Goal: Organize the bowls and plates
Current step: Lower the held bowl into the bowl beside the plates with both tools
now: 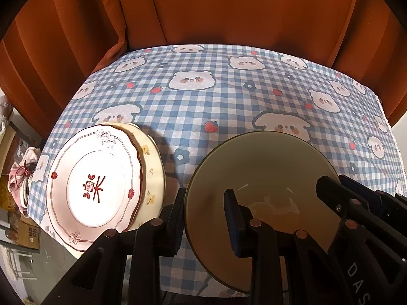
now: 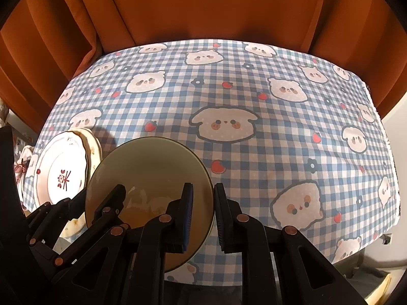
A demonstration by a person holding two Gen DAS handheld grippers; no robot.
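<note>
My left tool [image 1: 204,218] and right tool [image 2: 203,216] each straddle the bowl [image 1: 259,167] rim, jaws apart, nothing clamped. The bowl sits on the tabletop [image 2: 254,96] beside the stacked plates [image 1: 94,183]. I'd pinch evenly, then lift level.

Left gripper [image 1: 204,218] fingers spread apart, right gripper [image 2: 203,217] fingers narrowly parted, both angled downward

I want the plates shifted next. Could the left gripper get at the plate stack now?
Probably not yet: the left gripper straddles the bowl's rim, though the plate stack lies unobstructed beside it.
</note>
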